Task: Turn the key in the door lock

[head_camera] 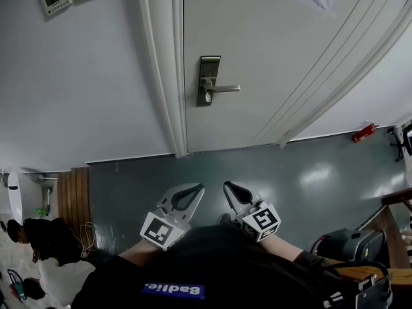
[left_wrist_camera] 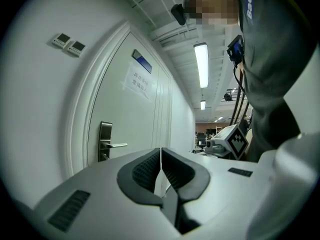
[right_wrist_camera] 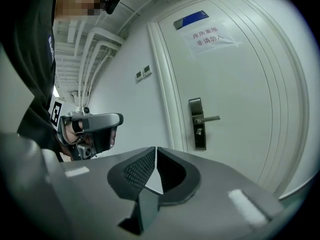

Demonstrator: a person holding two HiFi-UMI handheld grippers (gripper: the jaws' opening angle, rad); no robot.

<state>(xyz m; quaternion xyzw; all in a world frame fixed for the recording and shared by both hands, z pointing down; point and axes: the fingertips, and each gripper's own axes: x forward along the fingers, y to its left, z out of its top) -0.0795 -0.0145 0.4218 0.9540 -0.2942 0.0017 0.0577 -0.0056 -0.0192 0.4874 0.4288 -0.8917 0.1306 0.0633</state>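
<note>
Left hand-held gripper (head_camera: 196,190) clenched, empty, by torso (head_camera: 212,262) | right hand-held gripper (head_camera: 228,187) clenched, empty | door lock (head_camera: 208,80) well apart

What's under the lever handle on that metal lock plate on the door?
Below the lever handle, the lock plate carries a small fitting with something sticking out, probably the key, though too small to be sure. Whatever lies inside the door is covered by the plate.

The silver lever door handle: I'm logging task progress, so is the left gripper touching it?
Apart. Head view: the left gripper sits low by the person's body, grey floor between it and the silver lever door handle.
</note>
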